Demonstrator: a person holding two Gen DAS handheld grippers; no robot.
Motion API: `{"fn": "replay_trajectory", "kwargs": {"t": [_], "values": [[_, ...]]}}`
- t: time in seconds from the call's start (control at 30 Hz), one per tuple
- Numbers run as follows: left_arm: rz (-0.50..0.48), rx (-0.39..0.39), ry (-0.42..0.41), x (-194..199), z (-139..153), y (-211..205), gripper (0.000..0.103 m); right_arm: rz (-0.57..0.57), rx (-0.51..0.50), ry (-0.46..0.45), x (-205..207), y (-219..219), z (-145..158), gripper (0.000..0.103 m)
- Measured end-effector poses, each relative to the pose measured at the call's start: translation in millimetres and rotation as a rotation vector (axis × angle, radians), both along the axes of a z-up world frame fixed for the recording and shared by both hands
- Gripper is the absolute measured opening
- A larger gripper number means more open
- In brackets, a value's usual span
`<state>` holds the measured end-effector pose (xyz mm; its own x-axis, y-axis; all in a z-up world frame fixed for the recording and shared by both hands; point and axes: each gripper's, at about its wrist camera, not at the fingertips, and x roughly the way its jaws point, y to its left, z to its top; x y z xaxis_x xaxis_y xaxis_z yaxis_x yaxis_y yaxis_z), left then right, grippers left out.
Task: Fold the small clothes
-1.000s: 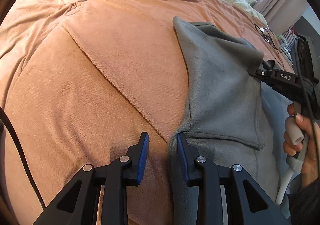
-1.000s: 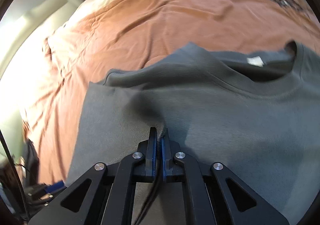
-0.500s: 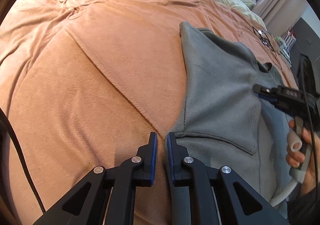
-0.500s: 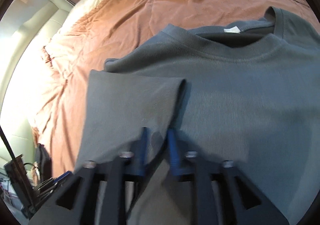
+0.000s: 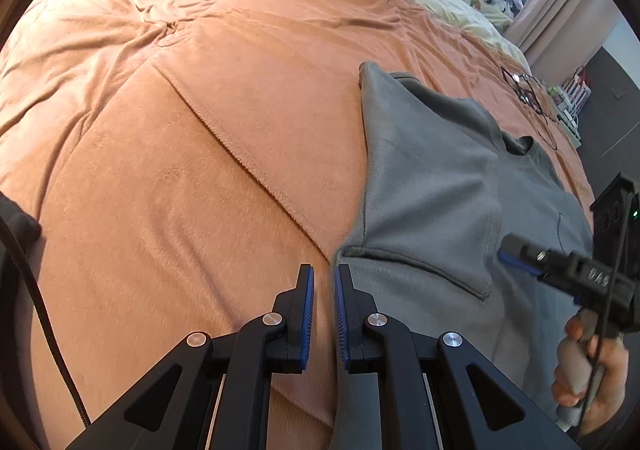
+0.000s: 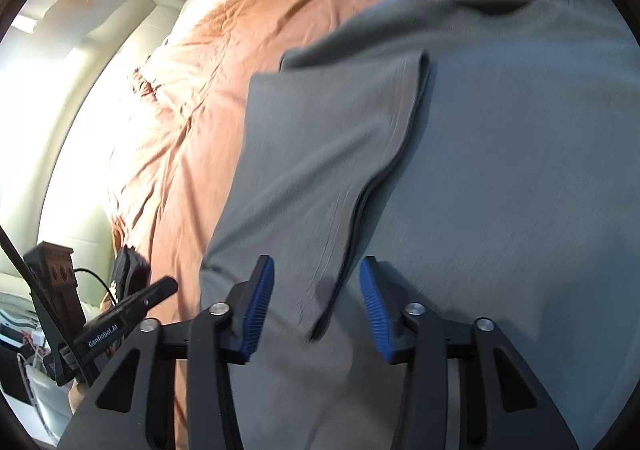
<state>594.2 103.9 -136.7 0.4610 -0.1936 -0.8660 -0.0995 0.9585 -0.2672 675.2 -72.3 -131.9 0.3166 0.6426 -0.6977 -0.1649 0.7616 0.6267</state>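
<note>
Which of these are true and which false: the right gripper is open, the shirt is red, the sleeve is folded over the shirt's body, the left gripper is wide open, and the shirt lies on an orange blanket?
1. The right gripper is open. True: its jaws stand apart above the cloth.
2. The shirt is red. False: it is grey.
3. The sleeve is folded over the shirt's body. True.
4. The left gripper is wide open. False: its jaws are nearly together, with a narrow gap, at the shirt's edge; whether they pinch cloth cannot be told.
5. The shirt lies on an orange blanket. True.
</note>
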Motion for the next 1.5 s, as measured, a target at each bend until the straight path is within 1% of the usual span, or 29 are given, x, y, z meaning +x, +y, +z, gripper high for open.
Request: {"fn": "replay_trajectory", "kwargs": {"t": [0.1,0.13,0.17,0.2,0.3,0.43,0.5,0.67,0.7,0.73,0.77,0.8,0.83,0.87,0.9,0.93,0.97,1.0,1.03,1.1,1.17,1.27,1.4,1.5], "values": [[0.002,-0.001,-0.004,-6,4,0,0.012,-0.007,0.016,0.032,-6,3,-9,0.030],[0.004,-0.001,-0.005,-8,5,0,0.012,-0.009,0.017,0.043,-7,4,-13,0.019],[0.005,-0.002,-0.007,-11,5,0,0.012,-0.014,0.012,0.048,-7,5,-14,0.006],[0.007,-0.003,-0.007,-13,6,0,0.012,-0.023,0.013,0.054,-6,3,-14,0.002],[0.009,-0.004,-0.007,-18,8,-1,0.012,-0.046,0.035,0.047,-11,-1,-8,0.001],[0.009,-0.001,-0.014,-24,14,-2,0.012,-0.045,0.071,0.061,-20,-6,-4,0.002],[0.014,-0.002,-0.015,-25,16,-3,0.012,-0.044,0.045,0.057,-24,-7,-4,0.002],[0.006,0.013,-0.029,-29,28,-13,0.012,-0.057,-0.017,-0.004,-41,-20,10,0.003],[0.003,0.015,-0.031,-29,30,-16,0.012,-0.058,-0.032,-0.020,-45,-27,16,0.004],[-0.001,0.019,-0.031,-29,32,-20,0.012,-0.059,-0.043,-0.032,-47,-30,20,0.009],[-0.005,0.022,-0.032,-29,33,-24,0.014,-0.061,-0.056,-0.049,-50,-34,24,0.021],[-0.008,0.025,-0.035,-28,35,-29,0.017,-0.072,-0.084,-0.082,-56,-41,31,0.029],[-0.011,0.026,-0.039,-29,37,-31,0.021,-0.081,-0.103,-0.106,-61,-45,37,0.047],[-0.014,0.026,-0.045,-30,39,-35,0.033,-0.097,-0.128,-0.140,-67,-51,44,0.060],[-0.019,0.024,-0.056,-30,41,-41,0.046,-0.120,-0.149,-0.167,-78,-55,51,0.063],[-0.024,0.022,-0.065,-31,43,-45,0.052,-0.138,-0.159,-0.184,-82,-60,56,0.064],[-0.036,0.016,-0.083,-31,46,-53,0.060,-0.149,-0.161,-0.197,-86,-63,61,0.064],[-0.045,0.014,-0.093,-31,48,-58,0.064,-0.158,-0.156,-0.211,-90,-70,65,0.064],[-0.053,0.015,-0.100,-31,50,-64,0.066,-0.171,-0.161,-0.226,-95,-76,69,0.064],[-0.078,0.014,-0.107,-28,54,-79,0.071,-0.195,-0.190,-0.266,-104,-87,77,0.064],[-0.100,0.007,-0.111,-27,57,-91,0.073,-0.200,-0.193,-0.290,-114,-94,81,0.064],[-0.151,-0.010,-0.118,-26,64,-114,0.073,-0.202,-0.171,-0.333,-138,-118,87,0.064],[-0.208,0.049,-0.167,-27,75,-147,0.073,-0.242,-0.219,-0.377,-161,-149,91,0.064],[-0.240,0.056,-0.187,-26,81,-168,0.073,-0.267,-0.232,-0.399,-176,-172,97,0.064]]}}
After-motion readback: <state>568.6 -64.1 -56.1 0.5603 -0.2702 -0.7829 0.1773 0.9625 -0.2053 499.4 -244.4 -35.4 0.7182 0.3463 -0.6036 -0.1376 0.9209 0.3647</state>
